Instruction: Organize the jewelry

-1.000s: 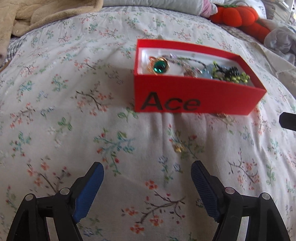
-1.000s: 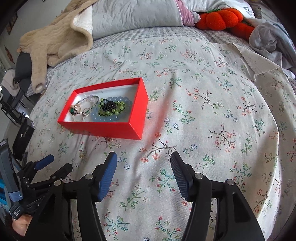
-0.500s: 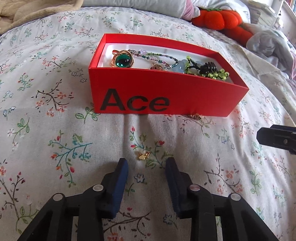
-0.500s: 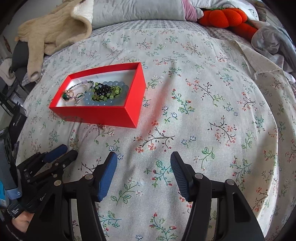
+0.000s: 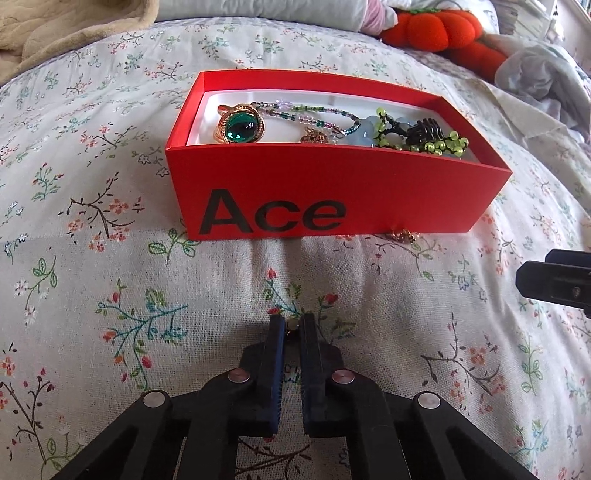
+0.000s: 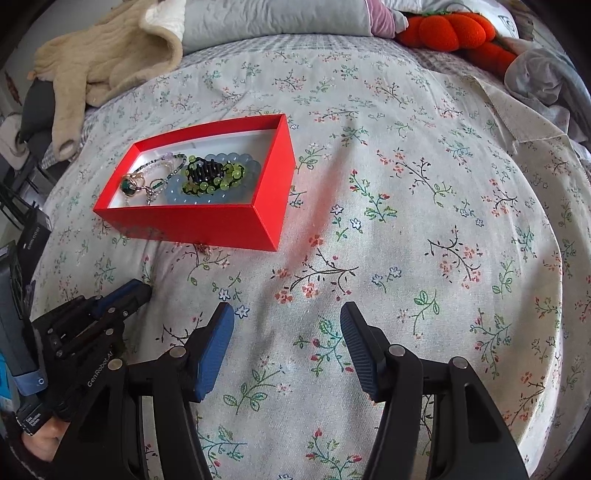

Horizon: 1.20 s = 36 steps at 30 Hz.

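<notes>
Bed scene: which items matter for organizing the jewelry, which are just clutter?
Job:
- red box with green-stone ring, beaded strand, green bead bracelet
- small gold piece in left gripper
- gold piece at the box's front edge
- right gripper, open

Clutter:
- orange plush
- beige blanket
- pillow

Left wrist: low, near red box (image 5: 332,199), facing its long side. Right wrist: higher, farther; shares box, bedspread (image 6: 424,206)

You're over a bed with a floral sheet (image 6: 424,229), beige blanket (image 6: 107,62), grey pillow (image 6: 273,20) and orange plush (image 6: 454,31) at its far edge.
</notes>
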{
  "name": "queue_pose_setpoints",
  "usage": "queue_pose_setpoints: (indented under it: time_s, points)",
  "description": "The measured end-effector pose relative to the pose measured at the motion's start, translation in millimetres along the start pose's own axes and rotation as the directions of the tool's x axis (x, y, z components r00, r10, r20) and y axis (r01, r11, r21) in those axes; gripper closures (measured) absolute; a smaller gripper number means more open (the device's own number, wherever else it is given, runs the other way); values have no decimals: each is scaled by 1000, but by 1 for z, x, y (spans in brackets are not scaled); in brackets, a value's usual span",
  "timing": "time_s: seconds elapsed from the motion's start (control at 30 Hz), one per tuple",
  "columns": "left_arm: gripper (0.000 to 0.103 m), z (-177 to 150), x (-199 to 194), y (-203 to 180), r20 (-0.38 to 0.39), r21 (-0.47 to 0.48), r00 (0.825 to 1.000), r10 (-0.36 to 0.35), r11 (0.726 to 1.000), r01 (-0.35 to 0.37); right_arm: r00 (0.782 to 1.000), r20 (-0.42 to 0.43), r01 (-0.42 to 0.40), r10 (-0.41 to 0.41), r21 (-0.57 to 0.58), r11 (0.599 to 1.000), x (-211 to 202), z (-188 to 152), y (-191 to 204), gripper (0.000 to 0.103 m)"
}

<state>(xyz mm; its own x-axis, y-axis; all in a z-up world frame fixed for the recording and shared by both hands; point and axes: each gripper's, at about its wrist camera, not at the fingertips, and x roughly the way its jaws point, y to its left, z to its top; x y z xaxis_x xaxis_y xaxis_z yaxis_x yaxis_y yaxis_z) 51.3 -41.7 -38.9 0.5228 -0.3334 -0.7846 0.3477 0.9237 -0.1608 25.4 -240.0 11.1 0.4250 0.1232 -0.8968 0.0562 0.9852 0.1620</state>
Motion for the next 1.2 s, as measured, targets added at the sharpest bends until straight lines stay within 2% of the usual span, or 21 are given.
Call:
queue_pose_setpoints:
  time_s: [0.2,0.47,0.7,0.93,1.03,1.17,1.2]
  points:
    - [102,1,-5,8,7,-31,1000,4,999,-4,1000,23,-19,19,-6,1000,6,2,7,40]
    - [102,-1,-15,26,25,-47,1000,4,999,-3,998,36,-51,52,-44,998,28,8,34,41]
    - [102,-3,-20,49,29,-80,999,-18,997,21,998,52,-40,42,-55,998,47,16,51,57]
    - [102,-5,-16,57,33,-90,998,-51,994,54,996,88,-2,5,-37,999,55,23,57,64]
    - [102,-6,-15,56,37,-88,998,-51,995,54,995,95,16,-11,-49,999,56,24,59,71]
    - [102,-5,-14,55,40,-86,998,-46,995,49,995,98,33,-24,-86,996,56,25,61,92]
    - [102,-5,-14,55,40,-88,998,-46,995,49,995,96,33,-24,-96,995,56,24,62,94]
